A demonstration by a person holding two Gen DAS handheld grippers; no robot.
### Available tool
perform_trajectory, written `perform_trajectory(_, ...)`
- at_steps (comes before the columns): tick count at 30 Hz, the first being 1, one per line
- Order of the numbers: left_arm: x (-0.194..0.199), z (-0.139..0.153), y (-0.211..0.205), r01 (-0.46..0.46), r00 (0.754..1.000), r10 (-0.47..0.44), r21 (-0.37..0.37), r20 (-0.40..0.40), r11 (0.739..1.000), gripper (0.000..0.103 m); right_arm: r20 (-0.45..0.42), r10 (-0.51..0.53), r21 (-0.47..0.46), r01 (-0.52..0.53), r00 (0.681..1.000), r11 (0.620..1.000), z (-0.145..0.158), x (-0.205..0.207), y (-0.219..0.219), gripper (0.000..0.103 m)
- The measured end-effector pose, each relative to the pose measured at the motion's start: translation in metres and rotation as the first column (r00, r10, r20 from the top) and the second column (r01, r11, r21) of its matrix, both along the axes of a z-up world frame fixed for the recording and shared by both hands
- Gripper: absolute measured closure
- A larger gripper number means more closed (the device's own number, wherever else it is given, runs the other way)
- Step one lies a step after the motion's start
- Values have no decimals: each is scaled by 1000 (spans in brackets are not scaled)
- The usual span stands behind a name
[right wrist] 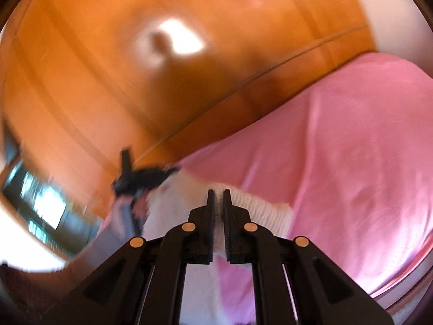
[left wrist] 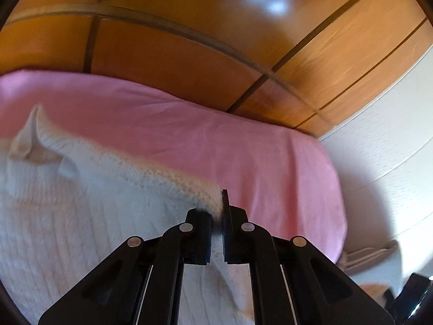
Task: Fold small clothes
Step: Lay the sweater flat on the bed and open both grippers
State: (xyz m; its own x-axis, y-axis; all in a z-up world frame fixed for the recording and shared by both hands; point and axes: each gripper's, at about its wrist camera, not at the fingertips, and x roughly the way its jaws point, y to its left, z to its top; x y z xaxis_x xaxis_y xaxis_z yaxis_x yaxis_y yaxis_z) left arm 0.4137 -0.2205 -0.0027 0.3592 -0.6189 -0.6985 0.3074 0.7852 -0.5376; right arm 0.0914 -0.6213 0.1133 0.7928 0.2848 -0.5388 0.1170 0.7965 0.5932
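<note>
A white knitted garment [left wrist: 81,203] is held up over a bed with a pink sheet [left wrist: 189,135]. My left gripper [left wrist: 216,211] is shut on the garment's ribbed edge at one corner; the cloth hangs to the left and below. My right gripper [right wrist: 218,197] is shut on another ribbed edge of the same white garment [right wrist: 259,208], lifted above the pink sheet [right wrist: 351,162]. In the right wrist view the left gripper [right wrist: 143,178] shows blurred at the left, holding the far end of the garment.
An orange wooden wardrobe [left wrist: 189,40] stands behind the bed, also in the right wrist view [right wrist: 108,67]. A white wall [left wrist: 392,135] is to the right. A window [right wrist: 40,205] shows low left.
</note>
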Motion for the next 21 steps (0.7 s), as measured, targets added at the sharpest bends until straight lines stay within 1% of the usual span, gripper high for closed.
perform_trajectory(2, 11, -8, -15, -7, 1000, 8, 59, -7, 998, 99, -37, -106, -12, 106, 994, 994, -16, 16, -32, 98)
perform_trajectory(4, 21, -17, -26, -4, 1000, 6, 95, -23, 995, 99, -79, -186, -18, 185, 979, 982, -35, 31, -57, 98)
perform_trajectory(6, 27, -23, -32, -9, 999, 13, 124, -30, 992, 99, -143, -291, -39, 288, 946, 957, -59, 54, -92, 98)
perform_trajectory(7, 29, -26, -32, -6, 999, 11, 126, -42, 992, 96, -176, -335, -37, 334, 926, 942, -71, 66, -109, 98)
perform_trajectory(8, 31, -28, -31, -3, 999, 10, 120, -52, 993, 92, -203, -365, -42, 364, 909, 930, -81, 75, -123, 98)
perform_trajectory(10, 34, -30, -23, -22, 998, 28, 93, -62, 995, 63, -242, -421, -61, 419, 874, 906, -94, 91, -141, 98)
perform_trajectory(11, 35, -29, -18, -41, 998, 46, 89, -50, 995, 57, -256, -428, -41, 433, 866, 900, -102, 102, -152, 96)
perform_trajectory(12, 33, -28, -12, -62, 997, 65, 91, -31, 994, 47, -265, -441, -66, 440, 858, 896, -106, 112, -158, 89)
perform_trajectory(13, 31, -27, -5, -76, 997, 77, 99, -14, 992, 43, -267, -477, -116, 463, 837, 879, -107, 113, -159, 75)
perform_trajectory(14, 29, -26, 1, -79, 997, 80, 104, -8, 991, 43, -256, -519, -136, 501, 816, 855, -109, 112, -163, 29)
perform_trajectory(15, 24, -27, 9, -81, 997, 81, 110, 1, 991, 43, -235, -551, -115, 540, 801, 834, -110, 107, -165, 21)
perform_trajectory(16, 20, -26, 15, -85, 996, 84, 118, 13, 989, 43, -229, -556, -99, 549, 799, 830, -108, 104, -166, 22)
perform_trajectory(17, 12, -25, 24, -89, 996, 86, 133, 28, 987, 43, -235, -535, -73, 534, 812, 842, -112, 100, -164, 22)
perform_trajectory(18, 3, -26, 33, -91, 995, 86, 147, 41, 985, 43, -241, -500, -42, 506, 832, 862, -119, 94, -155, 22)
perform_trajectory(21, -24, -37, 58, -94, 995, 86, 179, 53, 979, 43, -295, -418, 22, 443, 859, 896, -149, 88, -132, 23)
